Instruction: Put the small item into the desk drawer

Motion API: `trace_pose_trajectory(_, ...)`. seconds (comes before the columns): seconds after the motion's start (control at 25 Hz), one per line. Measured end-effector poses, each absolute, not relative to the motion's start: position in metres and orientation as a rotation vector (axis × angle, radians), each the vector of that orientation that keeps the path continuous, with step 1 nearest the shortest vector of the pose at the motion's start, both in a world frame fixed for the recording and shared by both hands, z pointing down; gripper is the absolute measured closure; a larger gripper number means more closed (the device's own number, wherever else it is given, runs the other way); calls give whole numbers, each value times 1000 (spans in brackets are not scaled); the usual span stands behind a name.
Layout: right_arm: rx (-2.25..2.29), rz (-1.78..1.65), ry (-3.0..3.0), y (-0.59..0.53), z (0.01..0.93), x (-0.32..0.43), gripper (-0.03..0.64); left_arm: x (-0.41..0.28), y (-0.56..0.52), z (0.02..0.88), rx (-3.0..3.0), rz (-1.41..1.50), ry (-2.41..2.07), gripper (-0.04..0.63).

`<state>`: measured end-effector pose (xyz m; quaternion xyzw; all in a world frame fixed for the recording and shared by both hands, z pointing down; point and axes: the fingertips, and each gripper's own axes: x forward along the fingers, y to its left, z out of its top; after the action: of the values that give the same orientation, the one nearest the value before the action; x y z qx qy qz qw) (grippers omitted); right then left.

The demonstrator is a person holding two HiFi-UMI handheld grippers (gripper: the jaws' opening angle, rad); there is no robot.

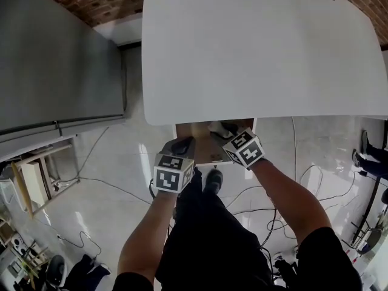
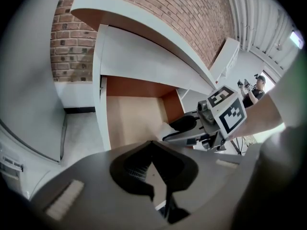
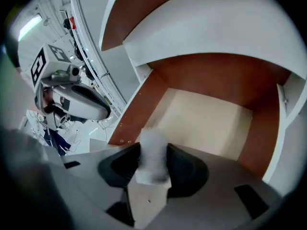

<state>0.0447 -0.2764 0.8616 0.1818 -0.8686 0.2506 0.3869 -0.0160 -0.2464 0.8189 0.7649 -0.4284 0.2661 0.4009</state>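
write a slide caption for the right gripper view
Right gripper holds a small white item over the open desk drawer

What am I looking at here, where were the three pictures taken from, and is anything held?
No robot here: a person holds a gripper, a hand tool with two jaws, in each hand. The head view comes from a camera on the person's head, looking down at a white desk with its drawer pulled open at the near edge. The other two views come from cameras riding on the grippers, looking along the jaws. The cubes with black squares are part of the grippers. The left gripper has its jaws together, nothing between them. The right gripper is shut on a small white item, at the open drawer.
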Motion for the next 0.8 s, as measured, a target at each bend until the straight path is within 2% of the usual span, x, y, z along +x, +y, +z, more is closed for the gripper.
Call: trace_pose_trajectory(0.8,552,436,-2079,-311,927,50,454,-21,-231,831,1887,595,-1127,584)
